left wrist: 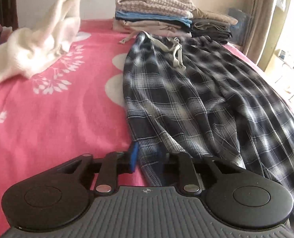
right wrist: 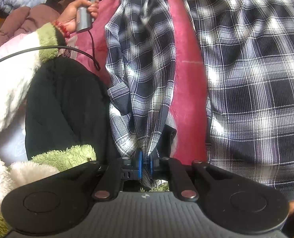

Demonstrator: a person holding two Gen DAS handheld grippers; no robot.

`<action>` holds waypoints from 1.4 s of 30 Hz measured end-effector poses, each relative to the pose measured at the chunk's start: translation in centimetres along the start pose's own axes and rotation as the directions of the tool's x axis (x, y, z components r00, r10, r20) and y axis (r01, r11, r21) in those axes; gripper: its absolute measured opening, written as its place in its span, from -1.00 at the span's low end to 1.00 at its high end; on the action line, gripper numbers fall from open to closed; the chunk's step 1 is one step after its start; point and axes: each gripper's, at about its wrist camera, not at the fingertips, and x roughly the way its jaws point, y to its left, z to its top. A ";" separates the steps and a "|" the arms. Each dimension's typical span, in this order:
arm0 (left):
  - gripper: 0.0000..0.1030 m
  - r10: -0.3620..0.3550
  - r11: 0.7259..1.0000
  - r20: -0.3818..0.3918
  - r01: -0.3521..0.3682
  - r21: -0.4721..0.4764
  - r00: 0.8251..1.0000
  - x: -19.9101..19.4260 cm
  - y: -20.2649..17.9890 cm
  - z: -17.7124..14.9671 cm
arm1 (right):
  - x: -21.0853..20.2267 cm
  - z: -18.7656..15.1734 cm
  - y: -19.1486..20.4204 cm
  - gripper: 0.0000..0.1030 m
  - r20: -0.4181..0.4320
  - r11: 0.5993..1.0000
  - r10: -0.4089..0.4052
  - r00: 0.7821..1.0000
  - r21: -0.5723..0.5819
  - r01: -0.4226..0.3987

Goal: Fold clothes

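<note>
On the bed (left wrist: 53, 119), over its pink blanket, the plaid trousers (left wrist: 196, 103) lie spread lengthwise, waistband and drawstring (left wrist: 173, 48) toward a stack of folded clothes (left wrist: 155, 13) at the far edge, with a white garment (left wrist: 34, 45) heaped well apart to the left. The right gripper (right wrist: 145, 169) has its jaws pressed together on a bunched hem of one trouser leg, the cloth gathered between the blue pads. The left gripper (left wrist: 147, 160) sits at the other leg's hem with its jaws a little spread; fabric lies between them, but only one blue pad shows and it does not seem to press the cloth, so that grip looks unmade. In the right wrist view a hand (right wrist: 77, 11) holds the left tool's handle, its cable (right wrist: 73, 49) trailing across the blanket near the cloth. The likely trouble is an uneven lift: if the left jaws close on a single layer or miss the hem, that leg would slip and the fold would skew. The thin, bunched pinch on the right could also pull free under tension, and the cable might snag the fabric.
</note>
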 end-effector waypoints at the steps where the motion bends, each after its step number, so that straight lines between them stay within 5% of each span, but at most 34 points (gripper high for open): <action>1: -0.57 -0.002 1.000 0.000 0.002 0.013 1.000 0.3 0.0 0.0 | 0.0 0.0 0.0 -0.83 -0.001 1.000 -0.003 1.000 0.001 0.003; 8: -0.56 0.013 1.000 0.044 -0.012 -0.018 0.999 0.4 0.6 0.3 | 0.3 -0.1 -0.1 -0.83 -0.021 1.000 -0.011 1.000 0.021 0.012; 19: -0.12 0.036 0.998 0.041 -0.038 0.051 0.998 0.9 -0.4 -0.2 | 0.2 -0.5 -0.2 -0.83 -0.035 0.999 -0.013 0.999 0.036 0.014; 24: -0.93 0.085 0.995 0.062 -0.088 0.048 0.994 0.5 -0.4 -0.1 | -0.3 -0.6 0.0 -0.83 -0.025 0.999 -0.016 1.000 0.032 0.017; 33: -1.00 0.118 0.985 0.097 -0.104 -0.134 0.988 -2.1 2.9 1.2 | -0.2 -0.4 0.1 -0.83 -0.010 0.999 -0.017 1.000 0.030 0.017; 42: -1.00 0.208 0.957 0.027 -0.197 -0.211 0.978 -0.7 5.4 1.2 | -0.2 -0.1 0.1 -0.83 -0.021 0.999 -0.020 1.000 0.032 0.021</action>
